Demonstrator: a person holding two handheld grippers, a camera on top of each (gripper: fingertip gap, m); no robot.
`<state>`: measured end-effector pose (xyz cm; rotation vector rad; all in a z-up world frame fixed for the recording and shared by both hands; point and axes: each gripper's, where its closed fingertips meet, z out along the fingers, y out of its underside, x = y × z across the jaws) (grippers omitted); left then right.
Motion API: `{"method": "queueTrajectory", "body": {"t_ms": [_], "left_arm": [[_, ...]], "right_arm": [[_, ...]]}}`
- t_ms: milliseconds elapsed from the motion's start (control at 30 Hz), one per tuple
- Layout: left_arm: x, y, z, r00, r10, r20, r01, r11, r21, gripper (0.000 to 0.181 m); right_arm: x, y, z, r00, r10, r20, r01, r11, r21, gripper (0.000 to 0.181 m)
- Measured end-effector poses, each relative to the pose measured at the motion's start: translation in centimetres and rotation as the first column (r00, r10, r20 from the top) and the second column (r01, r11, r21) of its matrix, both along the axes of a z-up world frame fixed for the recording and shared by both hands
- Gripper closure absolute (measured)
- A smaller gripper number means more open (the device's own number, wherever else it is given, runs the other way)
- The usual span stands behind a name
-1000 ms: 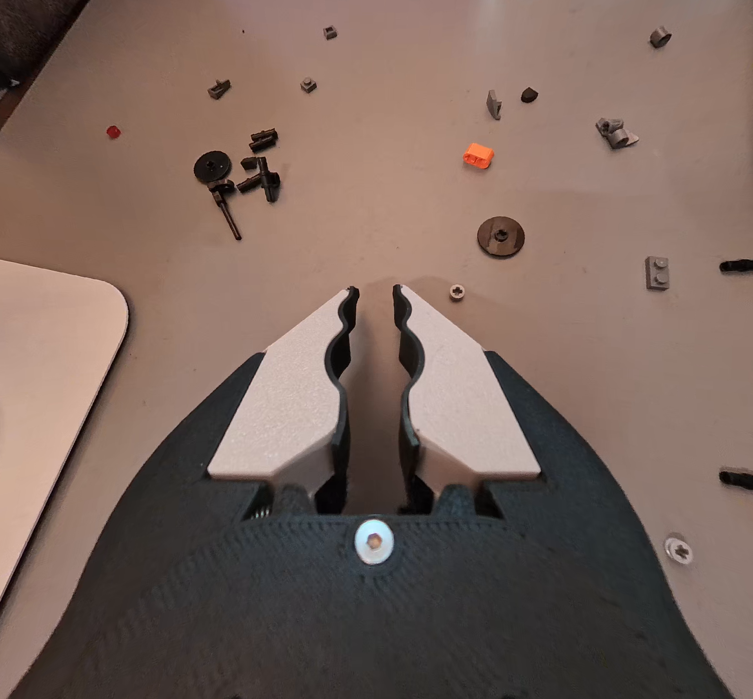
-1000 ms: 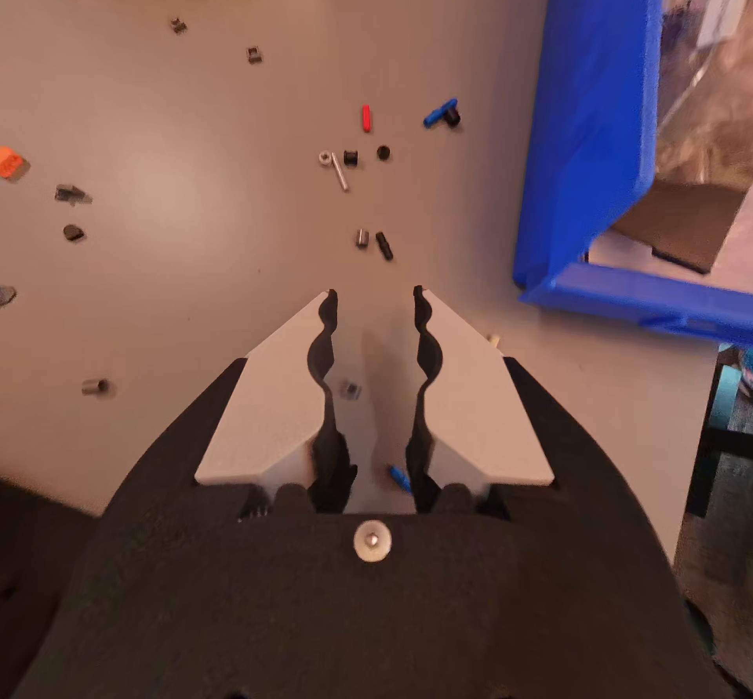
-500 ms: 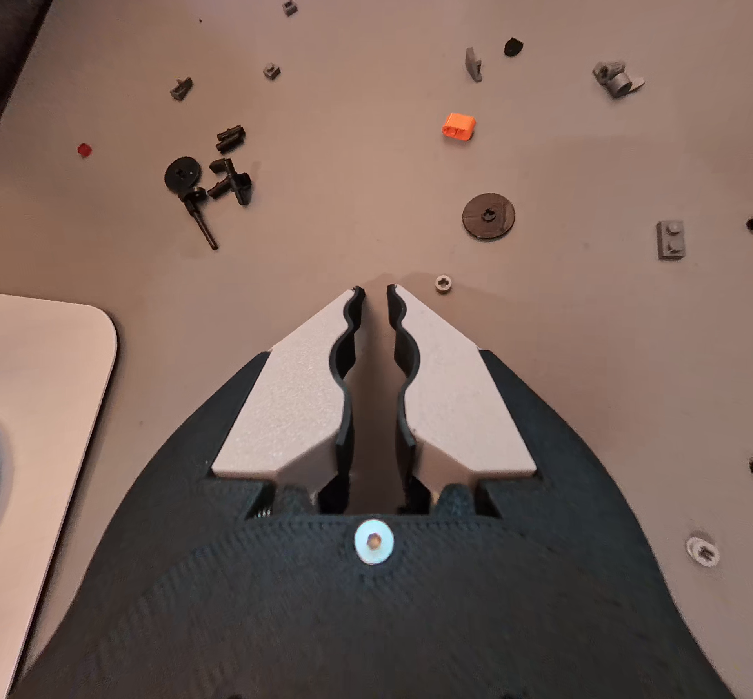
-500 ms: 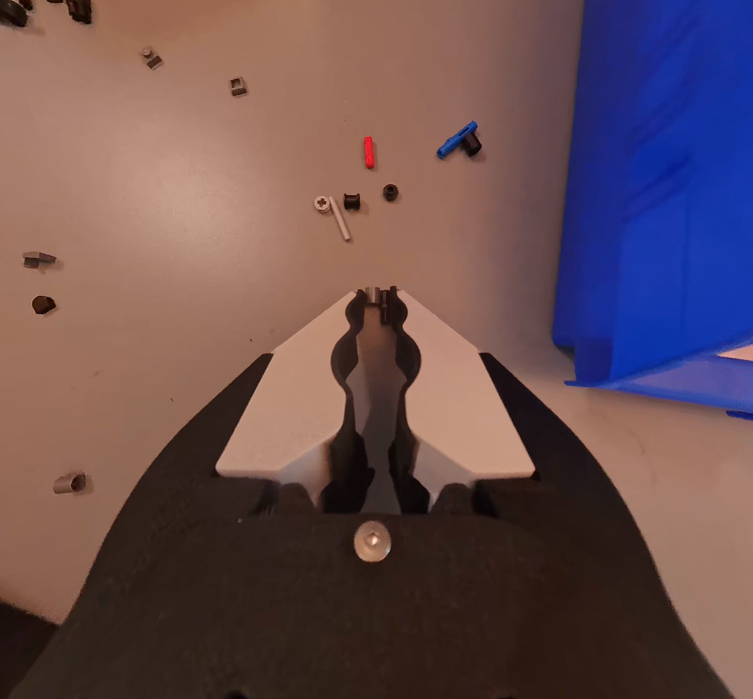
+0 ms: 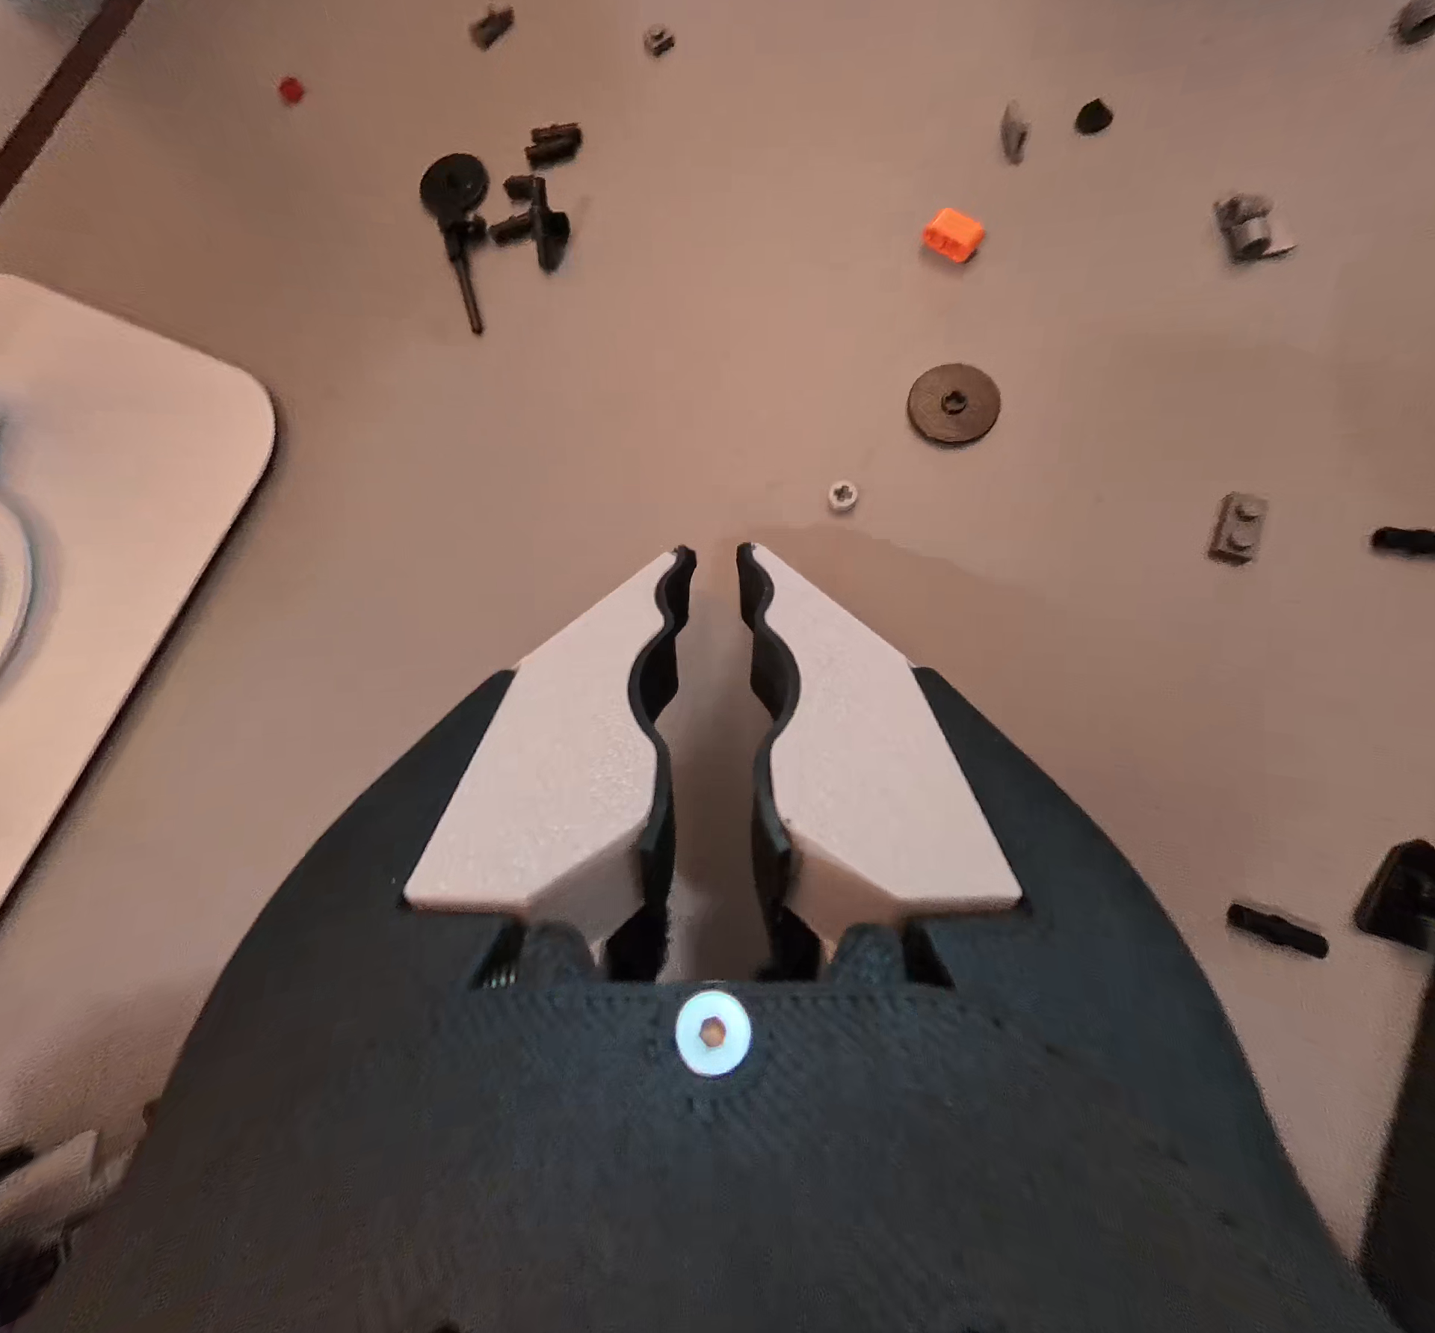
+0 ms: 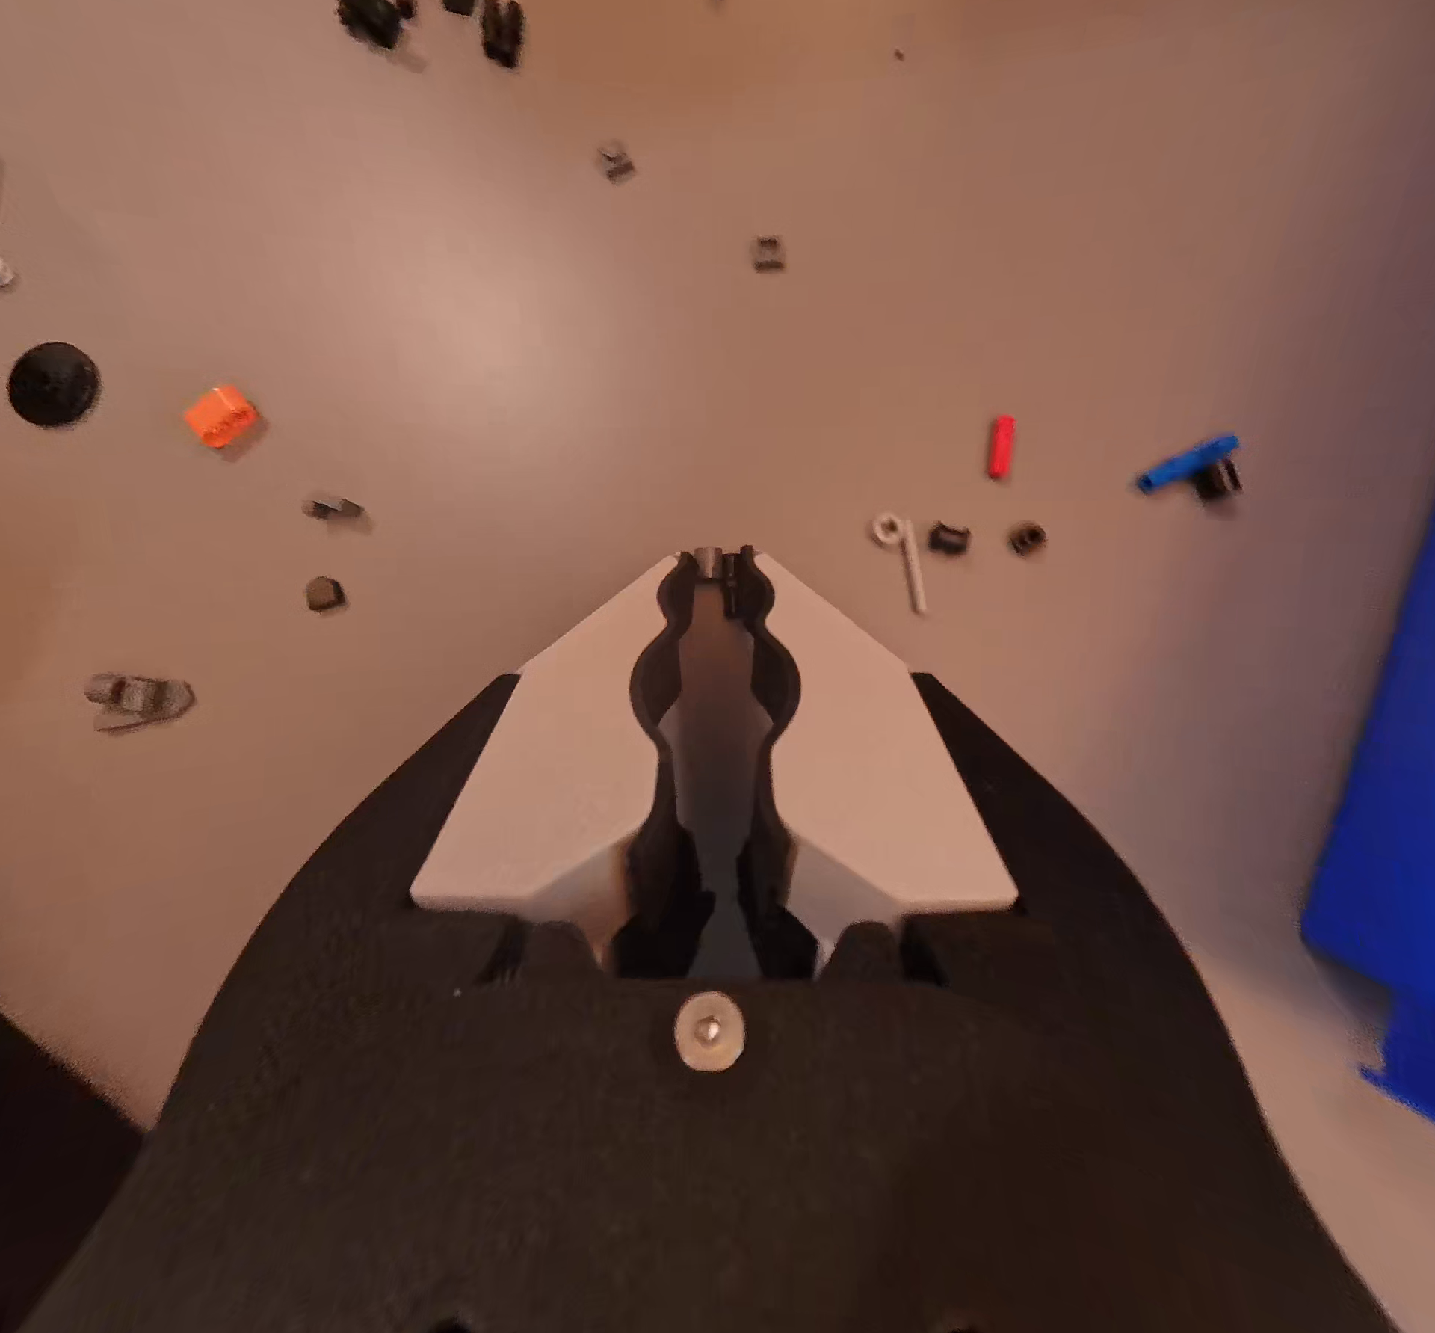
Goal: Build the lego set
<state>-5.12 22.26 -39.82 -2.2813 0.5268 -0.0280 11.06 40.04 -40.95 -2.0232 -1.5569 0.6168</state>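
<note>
- Left wrist view: the left gripper (image 5: 716, 554) hangs over the tan tabletop (image 5: 699, 364), its fingers (image 5: 575, 736) a narrow gap apart and holding nothing. Loose lego pieces lie scattered ahead: an orange brick (image 5: 953, 235), a black disc (image 5: 953, 405), a small white bush (image 5: 843, 495) near the right fingertip, a grey plate (image 5: 1238, 538), and a cluster of black pins (image 5: 505, 208) to the far left. A white board (image 5: 116, 519) sits at the left edge.
- Right wrist view: the right gripper (image 6: 716, 558) is closed on a small grey and black piece (image 6: 718, 567) pinched at the fingertips. A red pin (image 6: 1002, 446), a blue pin (image 6: 1184, 464) and a white rod (image 6: 905, 558) lie to the right, beside a blue bin (image 6: 1382, 791).
</note>
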Motion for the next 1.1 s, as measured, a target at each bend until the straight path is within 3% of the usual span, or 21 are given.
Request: {"method": "queueTrajectory", "body": {"t_ms": [133, 267, 467, 633, 800, 933, 1033, 1100], "left_arm": [[-0.1, 0.3, 0.6, 0.999, 0.002, -0.044, 0.001, 0.998, 0.065, 0.172], [-0.4, 0.8, -0.6, 0.996, -0.013, -0.091, 0.017, 0.999, 0.045, 0.172], [-1.3, 0.9, -0.7, 0.998, 0.012, -0.062, -0.009, 0.999, 0.052, 0.173], [-1.5, 0.8, -0.5, 0.999, 0.014, -0.037, -0.012, 0.998, 0.062, 0.173], [-1.4, 0.9, -0.3, 1.0, 0.006, -0.016, -0.005, 0.998, 0.068, 0.173], [-1.2, 1.1, -0.2, 1.0, -0.006, -0.016, 0.007, 0.997, 0.073, 0.174], [-0.9, 1.0, -0.4, 0.999, -0.024, -0.037, 0.026, 0.997, 0.068, 0.174], [-0.8, 0.9, -0.4, 0.999, -0.031, -0.038, 0.034, 0.997, 0.072, 0.174]], "right_arm": [[-2.6, -1.0, 0.0, 0.998, 0.07, 0.003, -0.07, 0.998, 0.002, 0.172], [-5.3, -1.6, 0.0, 0.993, 0.121, -0.005, -0.121, 0.992, 0.021, 0.172], [-8.4, -1.3, 0.0, 0.989, 0.15, -0.021, -0.149, 0.988, 0.027, 0.169], [-7.2, -1.7, 1.9, 0.987, 0.147, -0.058, -0.147, 0.989, 0.01, 0.151], [-5.5, -7.9, 4.0, 0.923, 0.364, -0.122, -0.371, 0.928, -0.041, 0.149], [-6.2, -11.2, 2.3, 0.869, 0.495, -0.02, -0.495, 0.869, 0.006, 0.148], [-7.0, -12.2, 0.5, 0.851, 0.524, 0.037, -0.524, 0.851, -0.02, 0.15], [-7.3, -11.8, 0.1, 0.851, 0.523, 0.053, -0.524, 0.852, 0.004, 0.164]]}}
